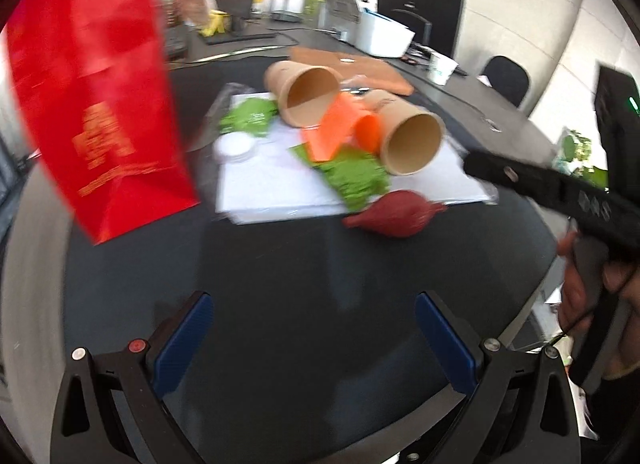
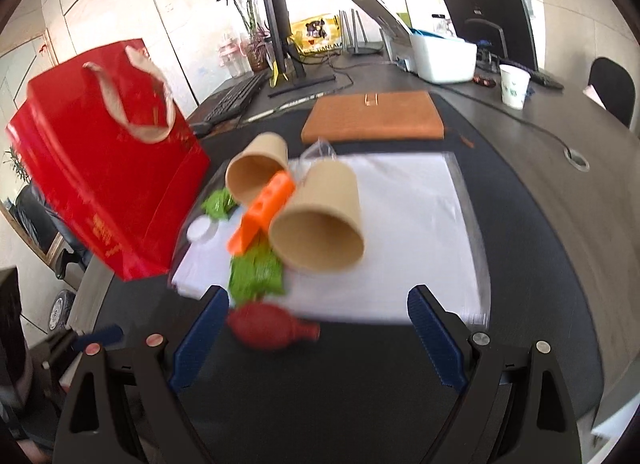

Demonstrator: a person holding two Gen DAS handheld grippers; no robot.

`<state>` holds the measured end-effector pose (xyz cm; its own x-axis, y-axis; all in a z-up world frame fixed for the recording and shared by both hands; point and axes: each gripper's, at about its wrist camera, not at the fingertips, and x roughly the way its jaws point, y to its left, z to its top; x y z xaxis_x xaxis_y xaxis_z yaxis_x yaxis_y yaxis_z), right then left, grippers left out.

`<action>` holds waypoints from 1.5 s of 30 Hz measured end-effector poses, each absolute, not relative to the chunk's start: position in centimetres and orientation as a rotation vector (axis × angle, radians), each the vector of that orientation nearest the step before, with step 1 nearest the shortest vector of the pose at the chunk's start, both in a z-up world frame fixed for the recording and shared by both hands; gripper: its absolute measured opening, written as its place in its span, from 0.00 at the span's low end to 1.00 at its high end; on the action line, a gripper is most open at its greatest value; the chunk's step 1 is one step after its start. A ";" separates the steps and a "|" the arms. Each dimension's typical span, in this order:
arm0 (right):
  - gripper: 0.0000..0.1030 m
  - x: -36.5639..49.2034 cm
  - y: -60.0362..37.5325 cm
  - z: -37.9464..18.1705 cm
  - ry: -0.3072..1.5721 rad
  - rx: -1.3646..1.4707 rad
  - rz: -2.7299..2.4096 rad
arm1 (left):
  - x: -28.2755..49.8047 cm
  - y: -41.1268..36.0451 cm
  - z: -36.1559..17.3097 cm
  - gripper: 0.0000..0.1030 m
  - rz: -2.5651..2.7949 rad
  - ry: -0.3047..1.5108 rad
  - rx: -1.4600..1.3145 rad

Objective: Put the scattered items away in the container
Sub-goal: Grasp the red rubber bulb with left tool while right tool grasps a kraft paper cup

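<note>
Blue-padded left gripper (image 1: 312,344) and right gripper (image 2: 316,340) gape wide, both empty; the blurred dark-red rubber bulb (image 2: 272,327) seemingly lies between the right one's fingertips.

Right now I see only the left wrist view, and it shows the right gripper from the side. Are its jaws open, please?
Observer: Yes. The right gripper has its jaws wide apart and grips nothing.
Operator: Where is the red bulb from there?
Observer: It lies on the dark mat just ahead of the jaws, close to the finger on the picture's left.
Operator: And the top of the red bag?
Observer: A cream handle loops down over its top edge.
</note>
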<state>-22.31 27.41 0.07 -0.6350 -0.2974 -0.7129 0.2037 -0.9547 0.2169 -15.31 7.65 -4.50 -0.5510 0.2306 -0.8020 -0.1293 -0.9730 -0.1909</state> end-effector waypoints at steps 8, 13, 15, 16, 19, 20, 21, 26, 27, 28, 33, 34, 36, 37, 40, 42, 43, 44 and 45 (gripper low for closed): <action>0.91 -28.5 27.0 1.7 -0.140 1.127 -2.621 | -19.2 10.5 -4.3 1.00 2.545 -0.103 -1.302; 0.91 -31.1 25.6 1.1 -0.087 1.170 -2.588 | -21.4 11.9 -4.7 1.00 2.492 -0.115 -1.291; 0.91 -31.9 25.2 0.4 -0.054 1.205 -2.581 | -21.9 12.6 -4.9 1.00 2.476 -0.078 -1.276; 0.91 -32.3 25.1 0.0 -0.052 1.227 -2.571 | -22.2 12.8 -5.0 1.00 2.467 -0.058 -1.272; 0.91 -32.9 25.1 -1.2 -0.018 1.290 -2.541 | -22.8 13.5 -5.4 1.00 2.426 -0.047 -1.293; 0.91 -33.1 25.1 -1.6 0.003 1.314 -2.535 | -22.9 13.7 -5.6 1.00 2.419 -0.045 -1.297; 0.91 -33.1 25.0 -2.1 0.027 1.338 -2.527 | -22.9 13.9 -5.6 1.00 2.414 -0.040 -1.298; 0.91 -33.1 26.1 -2.6 -0.003 1.334 -2.517 | -23.2 15.0 -6.1 1.00 2.389 -0.010 -1.304; 0.91 -33.1 26.4 -2.5 0.000 1.331 -2.522 | -23.4 15.1 -6.2 1.00 2.383 -0.013 -1.310; 0.91 -33.1 26.6 -2.4 0.015 1.331 -2.531 | -23.6 15.2 -6.3 1.00 2.376 -0.023 -1.318; 0.91 -33.0 28.9 -2.0 0.007 1.342 -2.565 | -24.4 15.2 -6.5 1.00 2.354 -0.085 -1.333; 0.91 -33.0 29.3 -2.1 -0.017 1.349 -2.565 | -24.6 15.2 -6.6 1.00 2.354 -0.086 -1.336; 0.91 -32.9 30.3 -2.2 -0.080 1.361 -2.552 | -24.8 15.4 -6.8 1.00 2.355 -0.081 -1.347; 0.91 -32.9 30.4 -2.2 -0.089 1.362 -2.550 | -24.9 15.6 -7.0 1.00 2.354 -0.078 -1.353; 0.92 -32.4 30.5 -2.1 -0.086 1.358 -2.548 | -25.0 16.0 -7.3 1.00 2.381 -0.021 -1.360; 0.92 -32.2 30.4 -2.2 -0.093 1.360 -2.524 | -25.0 16.2 -7.3 1.00 2.389 -0.003 -1.363; 0.92 -32.1 30.2 -2.4 -0.093 1.362 -2.505 | -24.9 16.2 -7.3 1.00 2.379 -0.016 -1.358; 0.92 -32.1 30.1 -2.5 -0.095 1.361 -2.497 | -24.8 16.2 -7.2 1.00 2.364 -0.031 -1.352; 0.92 -32.0 30.1 -2.7 -0.113 1.356 -2.487 | -24.7 16.2 -7.2 1.00 2.359 -0.032 -1.348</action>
